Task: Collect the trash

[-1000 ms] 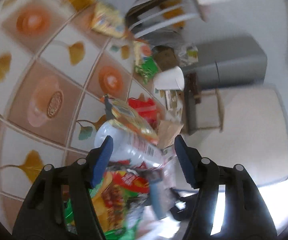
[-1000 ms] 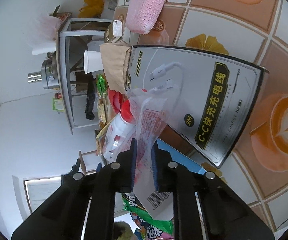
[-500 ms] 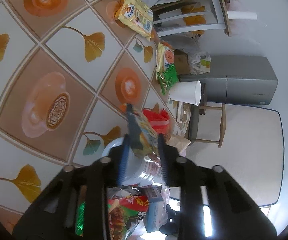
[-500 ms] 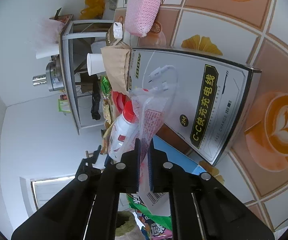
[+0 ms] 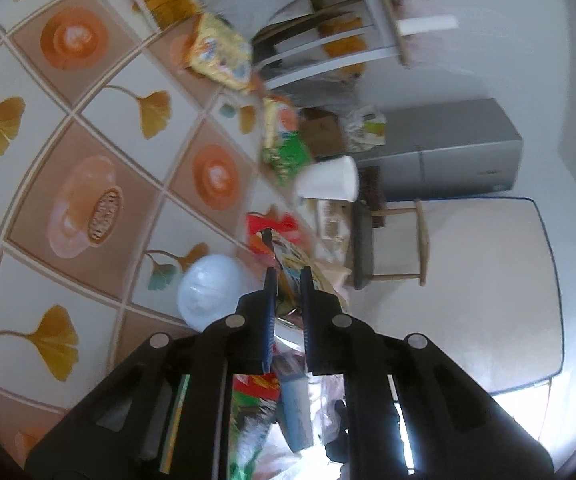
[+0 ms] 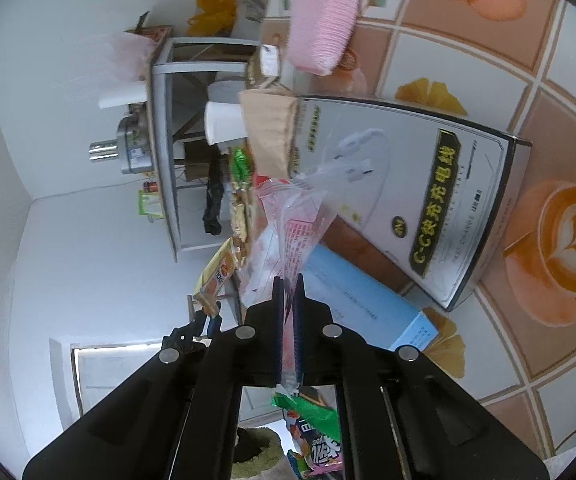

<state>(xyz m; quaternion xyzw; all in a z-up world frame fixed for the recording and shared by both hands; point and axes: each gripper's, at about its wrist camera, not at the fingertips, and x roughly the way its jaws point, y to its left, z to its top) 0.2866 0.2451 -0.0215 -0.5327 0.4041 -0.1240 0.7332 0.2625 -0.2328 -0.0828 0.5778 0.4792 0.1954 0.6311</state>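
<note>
- The left gripper (image 5: 288, 276) has its two dark fingers (image 5: 271, 288) closing on a yellow printed snack wrapper (image 5: 288, 252), which stands between them and sticks out past the tips.
- Just to the left of those fingers lies a white plastic bottle (image 5: 210, 288), end-on, resting on the tiled tablecloth with orange cups and ginkgo leaves (image 5: 88, 128).
- Beyond the fingertips sits a red crumpled packet (image 5: 272, 224), and farther on a white paper cup (image 5: 330, 180) lying on its side.
- Farther off still are a green and orange snack bag (image 5: 282, 140) and a yellow noodle packet (image 5: 220, 54).
- The right gripper (image 6: 288, 292) is clamped tight on a clear plastic wrapper with pink print (image 6: 292, 228); the film runs between the pads and fans out ahead of them.
- To the right of that wrapper, ahead of the fingers, lies a grey charging-cable box with a yellow label (image 6: 408, 200), and near the right finger a light blue carton (image 6: 364, 304).
- Far ahead sits a pink ribbed sponge (image 6: 324, 24).
- Left of the right gripper's fingers, the other gripper shows small, with the yellow wrapper in its tips.
</note>
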